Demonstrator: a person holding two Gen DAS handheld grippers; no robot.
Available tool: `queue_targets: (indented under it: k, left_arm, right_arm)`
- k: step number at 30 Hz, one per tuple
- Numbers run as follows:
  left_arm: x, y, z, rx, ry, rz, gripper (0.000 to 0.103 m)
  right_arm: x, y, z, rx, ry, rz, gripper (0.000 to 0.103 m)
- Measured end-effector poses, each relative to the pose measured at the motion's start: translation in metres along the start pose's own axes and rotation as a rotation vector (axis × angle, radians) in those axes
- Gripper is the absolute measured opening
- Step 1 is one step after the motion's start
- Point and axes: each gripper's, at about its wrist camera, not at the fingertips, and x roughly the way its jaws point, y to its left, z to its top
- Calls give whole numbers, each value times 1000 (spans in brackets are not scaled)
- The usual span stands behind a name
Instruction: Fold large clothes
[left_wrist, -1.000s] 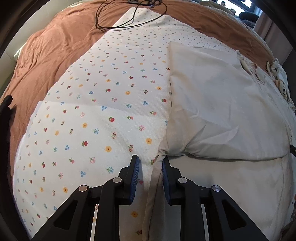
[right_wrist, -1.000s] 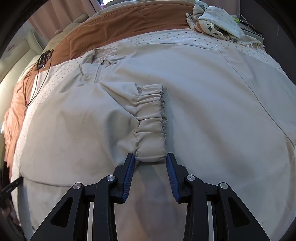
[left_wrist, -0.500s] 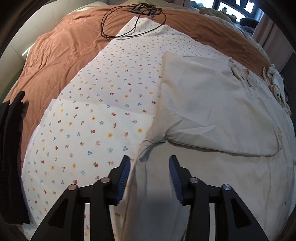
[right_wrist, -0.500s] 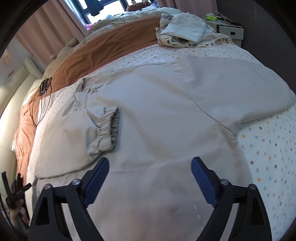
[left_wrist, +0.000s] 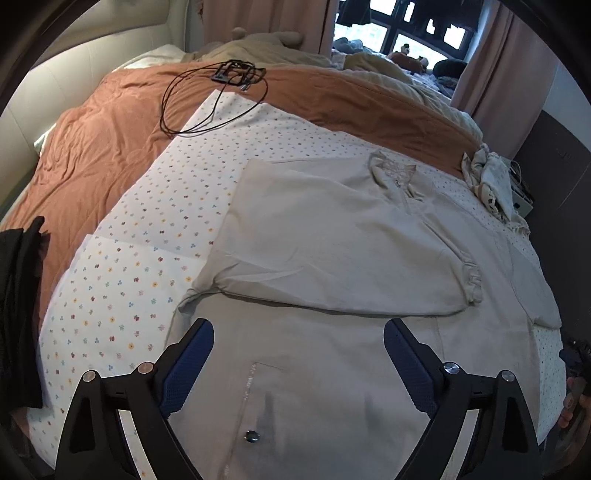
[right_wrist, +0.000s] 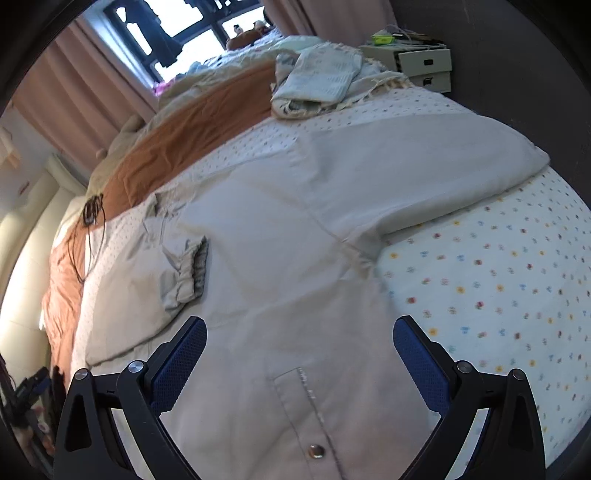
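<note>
A large beige jacket (left_wrist: 332, 229) lies spread on a flowered sheet (left_wrist: 122, 280) on the bed. One sleeve is folded across its body, and the elastic cuff (left_wrist: 471, 277) rests near the middle. The same cuff (right_wrist: 188, 273) shows in the right wrist view, with the other sleeve (right_wrist: 424, 166) stretched out to the right. My left gripper (left_wrist: 298, 350) hangs above the jacket front, jaws still opening, nothing between them. My right gripper (right_wrist: 300, 350) hovers over the jacket's snap placket (right_wrist: 316, 448), jaws also still widening and holding nothing.
A rust-brown duvet (left_wrist: 92, 140) covers the far side of the bed, with a black cable coil (left_wrist: 218, 96) on it. A crumpled pale cloth pile (right_wrist: 321, 81) sits at the far corner beside a white drawer unit (right_wrist: 424, 66). Dark clothing (left_wrist: 18, 314) lies at the left edge.
Both grippers let go of the folded sleeve, the left at its shoulder fold and the right at the cuff, opened wide, and pulled back and up, so more of the bed shows.
</note>
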Motion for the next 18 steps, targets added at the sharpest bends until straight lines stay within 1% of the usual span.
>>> queue_targets:
  k: [4,6,10,14,15,17,18]
  left_arm:
    - [-9,-32,-5,58,-35,-3,94]
    - [-9,-51,-8,90,-42,-17,94]
    - [-7,-86,-11,131,-62,-34,94]
    - [-5,-119,-14,171,-75,-74,94]
    - [-3,-128,-15,179,-81,-74,94]
    - [0,-143,-18,193,-83,-81,94]
    - [3,-149,-18,197,-78,-94,94]
  right_arm:
    - [-25,-29,-1,44,-51,18,102]
    - [-36,-42,-2,56,-71,19,102]
    - [-50,-67,-2,57,-103,33,101]
    - [-63,-98,1,112,-157,29,101]
    - [-64,-107,3,129,-166,33,99]
    - [-65,-124,7,157,-174,29,84]
    - [-64,-131,9,166,-172,28,80]
